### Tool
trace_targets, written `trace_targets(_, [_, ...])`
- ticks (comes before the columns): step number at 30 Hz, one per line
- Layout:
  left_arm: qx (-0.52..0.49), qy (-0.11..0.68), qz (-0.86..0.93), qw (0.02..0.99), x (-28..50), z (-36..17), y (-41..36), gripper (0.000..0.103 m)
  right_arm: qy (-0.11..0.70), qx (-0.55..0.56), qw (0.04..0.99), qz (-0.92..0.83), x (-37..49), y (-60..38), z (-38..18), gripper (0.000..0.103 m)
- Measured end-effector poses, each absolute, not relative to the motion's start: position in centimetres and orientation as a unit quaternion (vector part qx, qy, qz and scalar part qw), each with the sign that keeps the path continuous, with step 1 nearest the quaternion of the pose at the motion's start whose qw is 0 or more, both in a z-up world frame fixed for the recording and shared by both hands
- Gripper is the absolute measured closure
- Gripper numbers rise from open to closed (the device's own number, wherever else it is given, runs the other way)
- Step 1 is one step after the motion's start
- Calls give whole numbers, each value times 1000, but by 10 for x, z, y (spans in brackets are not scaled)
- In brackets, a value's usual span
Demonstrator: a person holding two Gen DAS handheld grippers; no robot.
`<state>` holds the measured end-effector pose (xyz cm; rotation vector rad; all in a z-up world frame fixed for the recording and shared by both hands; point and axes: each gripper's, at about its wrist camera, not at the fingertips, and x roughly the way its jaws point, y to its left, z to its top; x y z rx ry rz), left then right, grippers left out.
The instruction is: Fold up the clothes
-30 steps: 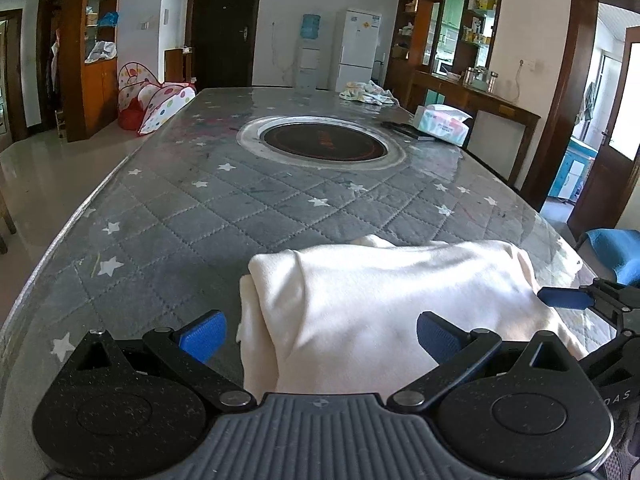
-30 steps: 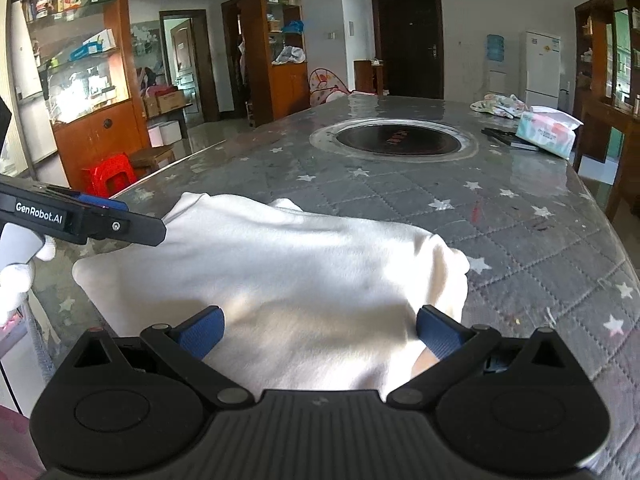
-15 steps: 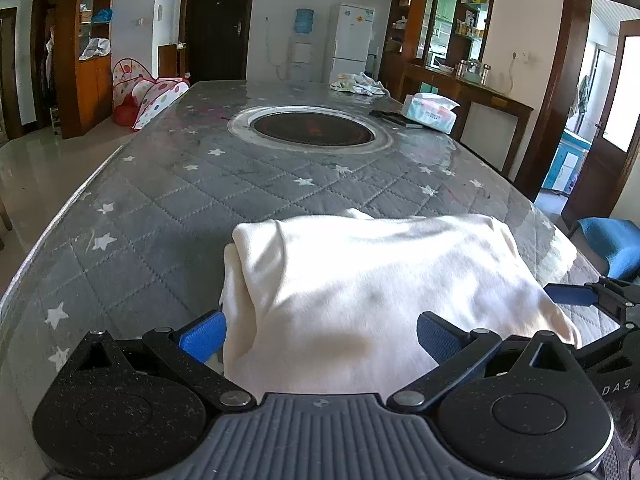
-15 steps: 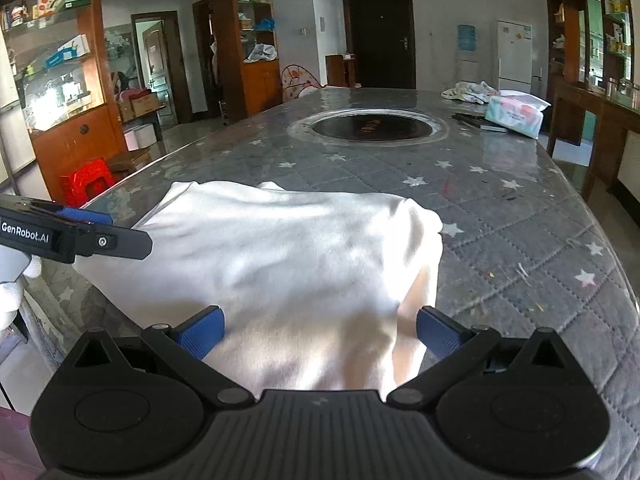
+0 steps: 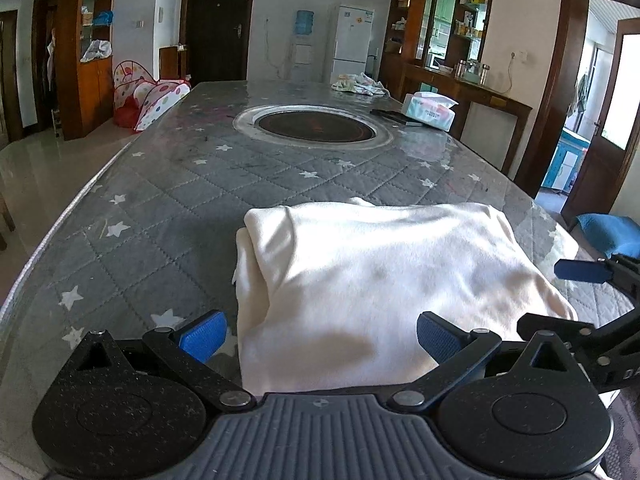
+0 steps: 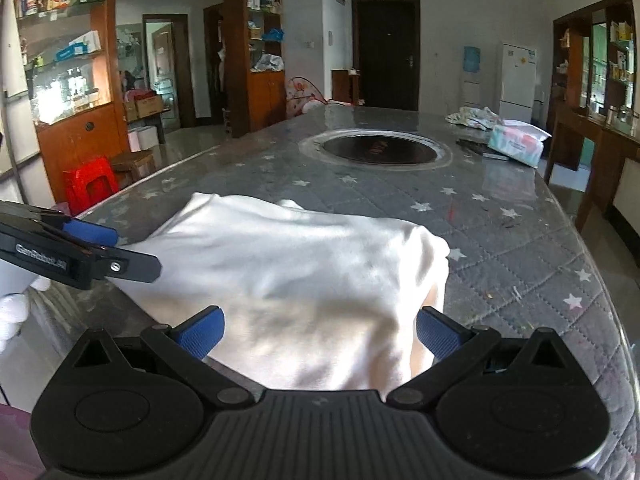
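A cream-white garment (image 5: 384,280) lies folded over on the near end of the grey star-quilted table (image 5: 200,208); it also shows in the right wrist view (image 6: 288,272). My left gripper (image 5: 320,338) is open, its blue pads on either side of the garment's near left edge. My right gripper (image 6: 320,332) is open over the garment's near right edge. Each gripper shows at the edge of the other's view: the right one (image 5: 588,276), the left one (image 6: 80,256). Neither holds the cloth.
A round inset hotplate (image 5: 316,126) sits mid-table. A tissue pack (image 5: 428,110), a dark flat object and a crumpled patterned cloth (image 5: 360,84) lie at the far right. A blue seat (image 5: 608,232) stands right of the table, a red stool (image 6: 92,184) left.
Both grippers have shifted slightly over the near edge of the garment, and the views have tilted a little. The garment lies much as before. Both stay open.
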<state>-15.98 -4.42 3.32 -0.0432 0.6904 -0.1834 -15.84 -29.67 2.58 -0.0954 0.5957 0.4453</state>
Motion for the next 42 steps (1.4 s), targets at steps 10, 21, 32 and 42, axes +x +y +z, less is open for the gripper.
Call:
trace_targets(10, [-42,332,-63,940,-161,36,-31,0,291,-44,920,261,-162,-285,28,0])
trace_targets(21, [-44,357,-35,932,-151,16,-19,0,334,-50,895,292,-160,-271,8,0])
trace_targets(32, [-53,339,-34,939,-144,37,-16,0,315,-38,899,303,-153,-274,26,0])
trace_targets(42, [-53,362,-32,930,-120,25,-12,0,338,-35,890,303,-133,-276,18,0])
